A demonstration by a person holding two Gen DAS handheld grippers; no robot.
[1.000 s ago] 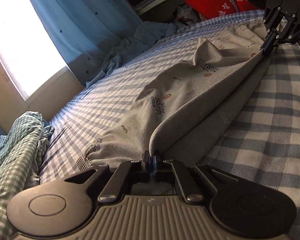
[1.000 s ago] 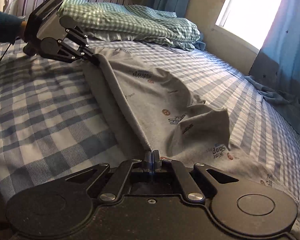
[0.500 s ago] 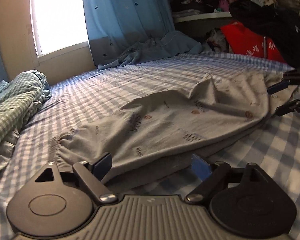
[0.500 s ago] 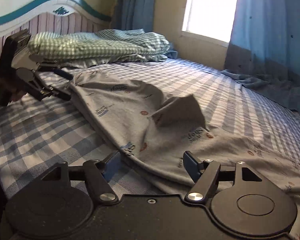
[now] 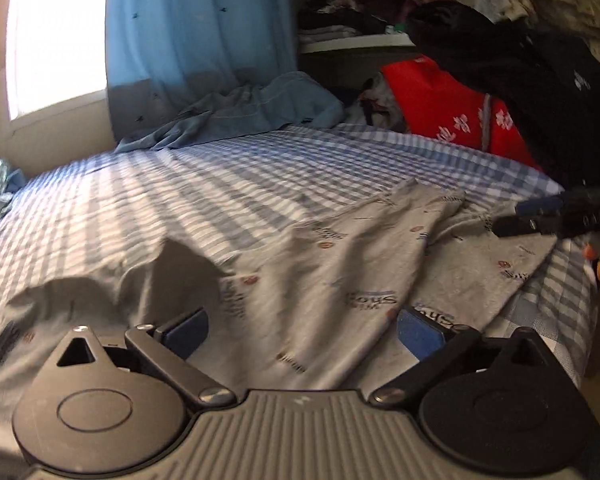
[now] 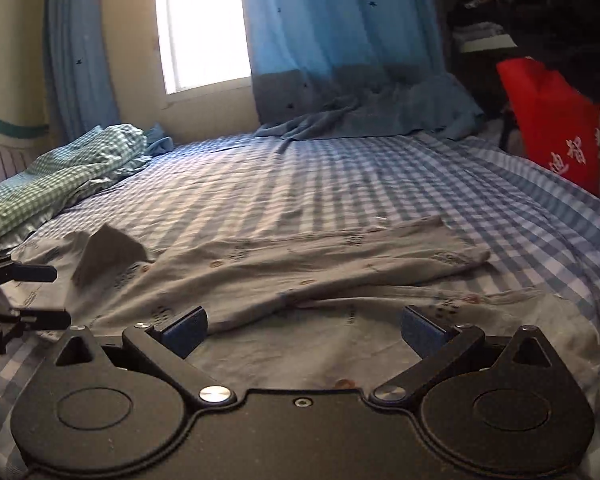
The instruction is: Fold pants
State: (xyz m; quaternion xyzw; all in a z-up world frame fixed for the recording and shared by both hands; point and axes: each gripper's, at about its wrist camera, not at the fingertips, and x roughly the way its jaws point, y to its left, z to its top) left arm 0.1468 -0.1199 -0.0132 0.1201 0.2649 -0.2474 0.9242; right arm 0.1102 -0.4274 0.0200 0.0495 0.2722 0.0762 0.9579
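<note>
The grey printed pants [image 5: 340, 272] lie flat and rumpled on the blue checked bed sheet [image 5: 204, 192], folded lengthwise. They also show in the right wrist view [image 6: 300, 272], with a small raised fold at the left. My left gripper [image 5: 302, 330] is open and empty, just over the near edge of the pants. My right gripper [image 6: 304, 330] is open and empty over the pants' other end. The right gripper also shows at the right of the left wrist view [image 5: 536, 216], open. The left gripper shows at the left edge of the right wrist view [image 6: 28, 296], open.
A green checked quilt [image 6: 60, 176] is heaped at the head of the bed. A blue curtain [image 6: 340, 40] and blue cloth [image 6: 380, 116] lie at the far side by the window. A red bag [image 5: 452, 108] and dark clothes [image 5: 520, 64] stand past the foot.
Both grippers were shut on the pants' folded edge a second ago. They opened, let the pants drop flat on the bed, and have since turned to face across it.
</note>
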